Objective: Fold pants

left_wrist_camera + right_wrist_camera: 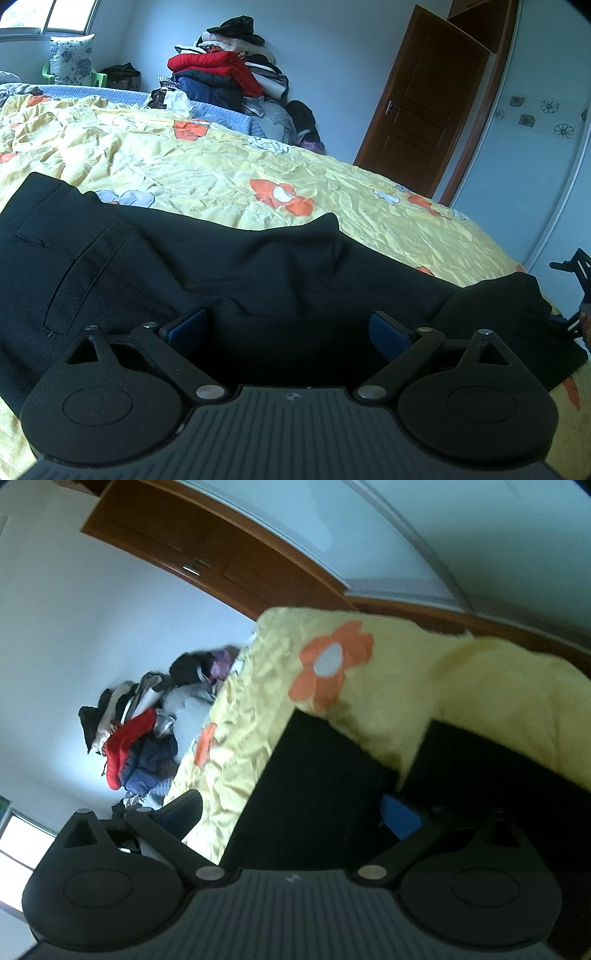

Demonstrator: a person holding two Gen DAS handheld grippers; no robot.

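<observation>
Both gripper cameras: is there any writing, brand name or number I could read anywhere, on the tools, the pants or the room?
None: no words or numbers can be read.
Left gripper: a small pale emblem on its ribbed body, a mark and not letters.
Right gripper: the same small emblem, blurred.
Black pants: no label shows.
Yellow bedspread: flower print only.

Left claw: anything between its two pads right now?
Only the black pants. In the left wrist view, the left claw is open with the dark cloth filling the gap between its blue pads.
</observation>
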